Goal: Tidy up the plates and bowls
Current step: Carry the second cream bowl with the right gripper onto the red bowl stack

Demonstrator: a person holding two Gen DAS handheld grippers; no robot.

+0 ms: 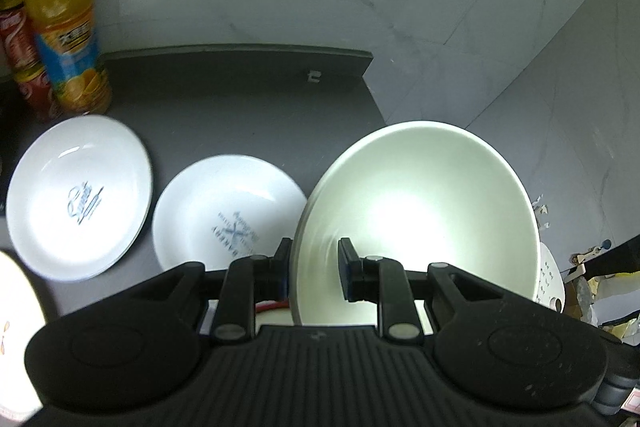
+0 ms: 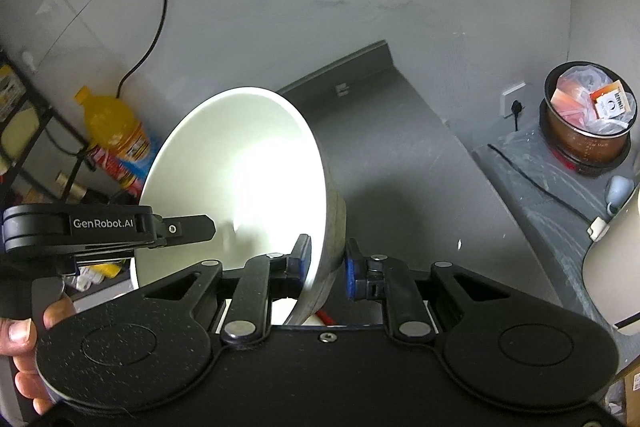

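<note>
Both my left claw (image 1: 314,269) and right claw (image 2: 328,267) are pinched on the rim of the big white ceramic bowl (image 1: 416,215), held tilted above the dark grey counter (image 1: 240,99), so I'd level it and lower slowly.

The white bowl (image 1: 416,223) is hiding part of the counter (image 1: 240,99) behind it, and its lower rim is disappearing behind the left gripper (image 1: 313,267). A red can (image 1: 24,59) is being cut off by the left edge. In the right wrist view, the bowl (image 2: 240,187) is covering the orange bottle's (image 2: 116,131) label; a hand (image 2: 22,355) is being cropped at the corner.
</note>
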